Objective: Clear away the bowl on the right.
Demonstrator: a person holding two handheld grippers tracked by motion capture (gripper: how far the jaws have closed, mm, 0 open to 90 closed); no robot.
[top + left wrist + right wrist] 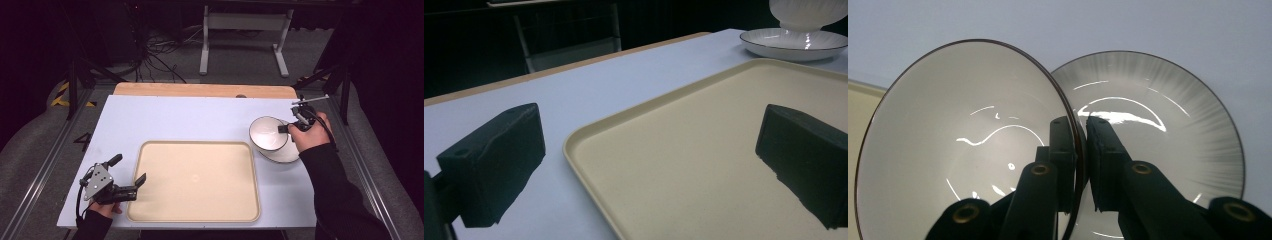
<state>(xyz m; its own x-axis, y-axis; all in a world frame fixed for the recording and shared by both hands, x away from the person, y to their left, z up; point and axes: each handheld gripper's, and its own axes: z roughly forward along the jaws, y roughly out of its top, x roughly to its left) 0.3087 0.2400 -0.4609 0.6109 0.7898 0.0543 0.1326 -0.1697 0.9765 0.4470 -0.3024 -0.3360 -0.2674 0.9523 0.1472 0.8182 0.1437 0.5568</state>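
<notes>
1. A white bowl (pixel 268 133) was held by its rim in the right gripper (pixel 286 128); the two black jaws were pressed tight on the rim, one inside the bowl and one outside, as seen in the right gripper view.
2. The bowl (pixel 965 145) was tipped and lifted; its open side was turned up and to the left in the high view.
3. A white plate (pixel 285 152) with a thin dark rim was lying flat near the right edge of the table (pixel 190 120), just under and behind the bowl; whether bowl and plate were touching could not be told.
4. In the right gripper view the plate (pixel 1168 125) was seen to the right of the bowl, partly hidden by it.
5. A big cream tray (pixel 195 180) was set at the middle of the front edge of the table; nothing was lying on it.
6. The left gripper (pixel 129 176) was held near the front left corner of the table; its jaws were wide apart and nothing was held; one jaw was over the bare table and the other over the left edge of the tray (pixel 684 150).
7. In the left gripper view the plate (pixel 793 44) and the bowl (pixel 809 14) above it were seen far off past the tray.
</notes>
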